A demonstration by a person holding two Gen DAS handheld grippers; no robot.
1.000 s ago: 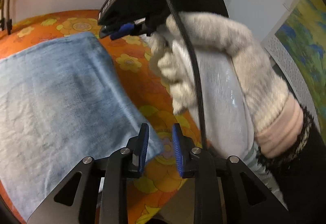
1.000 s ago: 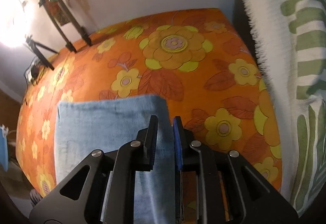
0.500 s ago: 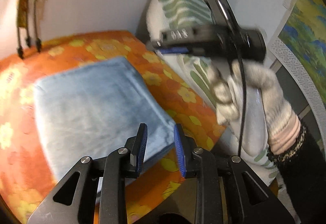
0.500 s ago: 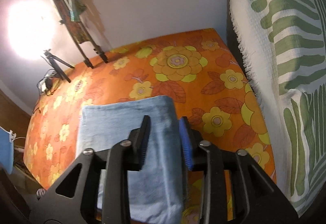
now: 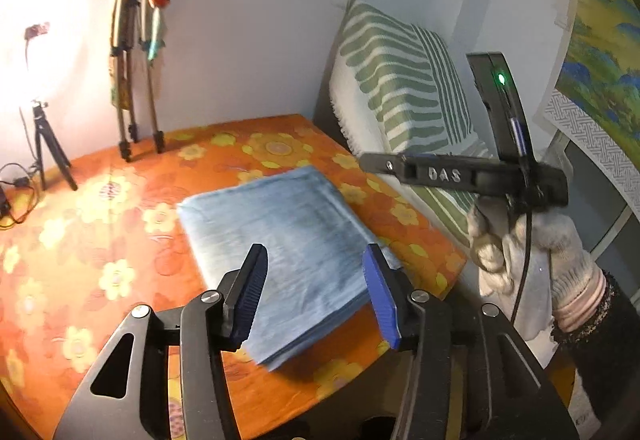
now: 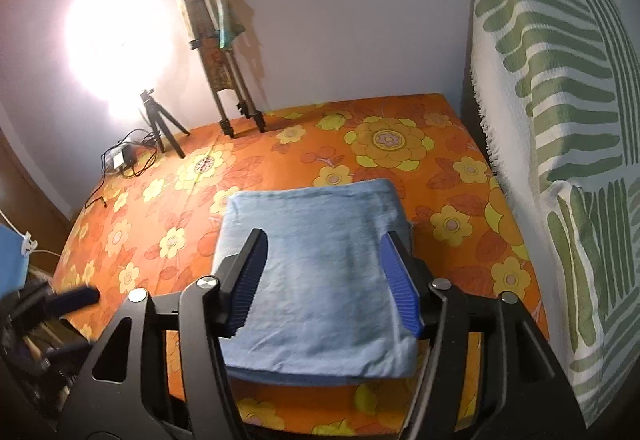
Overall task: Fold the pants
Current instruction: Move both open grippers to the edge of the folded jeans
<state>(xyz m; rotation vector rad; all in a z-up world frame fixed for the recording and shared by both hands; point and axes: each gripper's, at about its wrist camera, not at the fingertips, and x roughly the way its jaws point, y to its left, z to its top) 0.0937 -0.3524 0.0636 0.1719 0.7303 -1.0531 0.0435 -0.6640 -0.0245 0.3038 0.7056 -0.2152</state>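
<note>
The light blue pants (image 5: 288,248) lie folded into a flat rectangle on the orange flowered bedspread (image 5: 100,240). My left gripper (image 5: 316,280) hangs above their near corner, jaws opening, nothing between the pads. In the right wrist view the same folded pants (image 6: 320,272) lie below my right gripper (image 6: 322,272), whose jaws are also opening and hold nothing. The right gripper's body (image 5: 464,172) shows from the side in the left wrist view, held by a gloved hand (image 5: 532,252).
A green-striped white blanket (image 6: 560,100) covers the sofa back to the right. Tripod legs (image 6: 236,108) and a small tripod with a bright lamp (image 6: 160,120) stand at the far edge by the wall, with cables (image 6: 124,160) beside them.
Both grippers have pulled back and risen away from the pants, so the whole folded bundle shows. Their jaws have gone from nearly shut to wide apart.
</note>
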